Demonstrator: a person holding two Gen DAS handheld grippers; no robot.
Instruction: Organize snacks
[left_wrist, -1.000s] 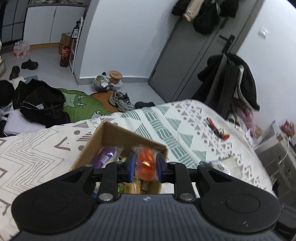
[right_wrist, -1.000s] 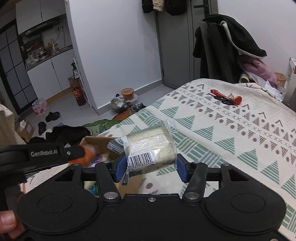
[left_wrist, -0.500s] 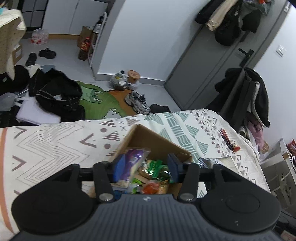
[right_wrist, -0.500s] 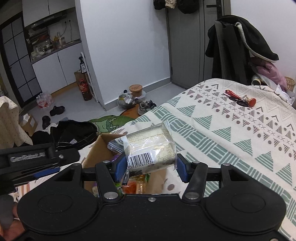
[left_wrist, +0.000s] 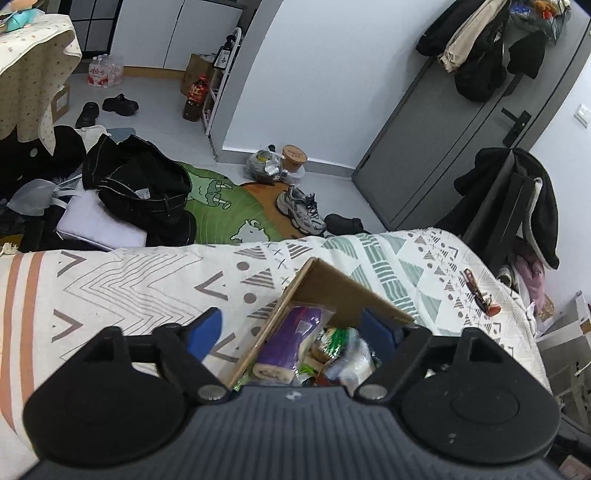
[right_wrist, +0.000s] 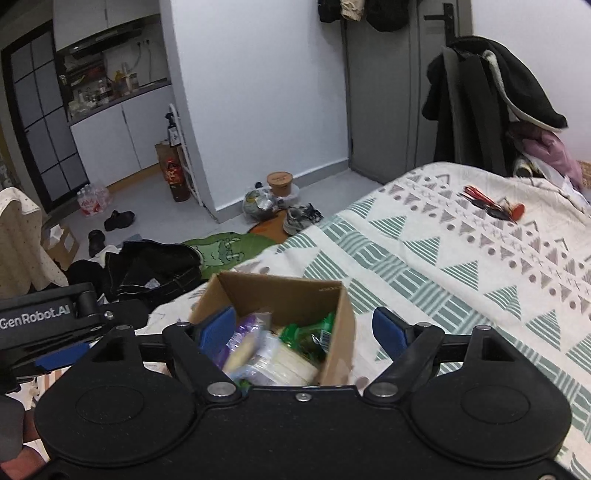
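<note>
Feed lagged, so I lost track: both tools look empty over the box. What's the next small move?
Probably lift both tools clear and look for leftover snacks. The left tool and right tool both stand open and empty above the cardboard box, which already holds the purple pack and other packets. No loose snack shows on the bedspread.

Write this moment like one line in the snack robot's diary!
left claw: open, empty | right claw: open, empty | cardboard box: on bed, holds snacks | purple snack: in box
</note>
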